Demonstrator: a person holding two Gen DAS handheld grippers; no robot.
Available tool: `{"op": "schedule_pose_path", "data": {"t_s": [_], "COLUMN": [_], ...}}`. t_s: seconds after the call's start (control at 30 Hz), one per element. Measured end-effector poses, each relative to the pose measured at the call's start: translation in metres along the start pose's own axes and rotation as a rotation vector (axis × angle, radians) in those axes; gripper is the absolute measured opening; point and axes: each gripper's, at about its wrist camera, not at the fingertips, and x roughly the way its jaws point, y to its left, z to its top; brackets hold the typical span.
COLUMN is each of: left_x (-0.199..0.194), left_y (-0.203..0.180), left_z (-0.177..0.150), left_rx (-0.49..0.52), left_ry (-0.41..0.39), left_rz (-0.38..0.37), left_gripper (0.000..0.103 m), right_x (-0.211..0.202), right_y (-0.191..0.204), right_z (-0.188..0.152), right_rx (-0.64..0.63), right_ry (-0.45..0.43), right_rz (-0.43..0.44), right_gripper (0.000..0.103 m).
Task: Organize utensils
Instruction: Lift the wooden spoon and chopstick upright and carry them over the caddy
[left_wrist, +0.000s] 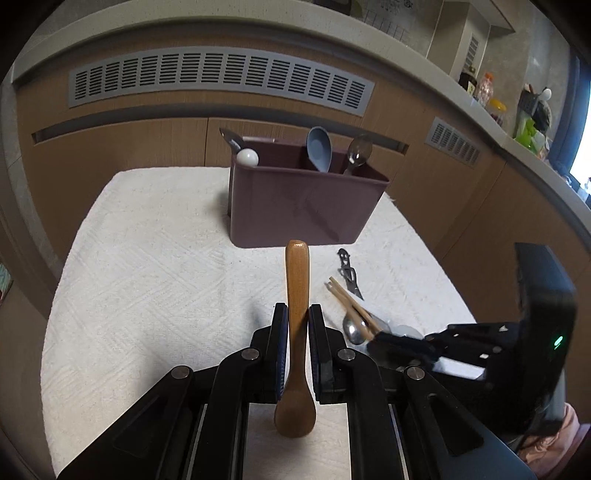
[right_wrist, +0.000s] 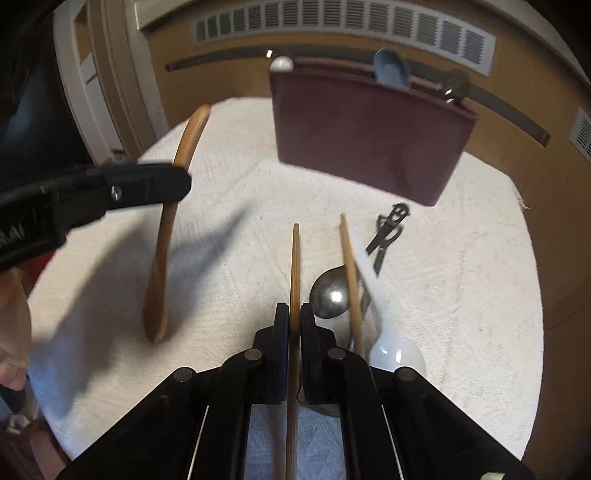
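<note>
My left gripper (left_wrist: 296, 314) is shut on a wooden spoon (left_wrist: 297, 288), handle pointing toward the maroon utensil holder (left_wrist: 306, 206); the spoon is lifted above the cloth and also shows in the right wrist view (right_wrist: 162, 240). My right gripper (right_wrist: 294, 314) is shut on one wooden chopstick (right_wrist: 295, 266). A second chopstick (right_wrist: 351, 280), a metal spoon (right_wrist: 328, 295), a white plastic spoon (right_wrist: 388, 332) and a black utensil (right_wrist: 388, 232) lie on the cloth beside it. The holder (right_wrist: 369, 136) holds a blue spoon (left_wrist: 319, 147), a metal spoon (left_wrist: 358, 151) and a white-tipped utensil (left_wrist: 246, 158).
A white textured cloth (left_wrist: 147, 277) covers the table. Wooden cabinet fronts with grey vents (left_wrist: 221, 74) stand behind the holder. A counter with bottles (left_wrist: 491, 99) runs at the far right.
</note>
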Motion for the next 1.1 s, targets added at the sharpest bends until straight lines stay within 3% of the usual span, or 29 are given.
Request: {"op": "schedule_pose_path", "data": {"t_s": [0.23,0.53,0.63,0.87,0.97,1.1], "left_x": [-0.026,-0.053,-0.072,-0.093,-0.084,-0.058], "left_y": [-0.014,-0.027,-0.036,-0.045,-0.04,-0.026], "left_z": [0.004,0.033,0.073,0.165,0.19,0.211], "left_rx": [0.016,0.039,0.07,0.127,0.134,0.117], "left_ry": [-0.064,-0.152,-0.251,-0.443,-0.469,-0.46], "left_rz": [-0.012,-0.035,-0.044,-0.053,-0.055,-0.057], "left_gripper": [0.011,0.011,0.011,0.011,0.011,0.011], "right_x": [-0.055,-0.087,-0.114,-0.185,-0.188,-0.167], "right_y": [-0.022,-0.039,-0.045,-0.059,-0.067,-0.079], "right_z": [0.003,0.016,0.043,0.142,0.17,0.194], "right_rx": [0.058,0.109,0.099,0.046,0.058,0.064], "right_ry": [-0.138,-0.249,-0.346,-0.641,-0.694,-0.694], "right_rz": [-0.006,-0.001,-0.015,-0.102,-0.115,-0.126], "right_gripper": [0.005,0.005,0.005,0.005,0.005,0.005]}}
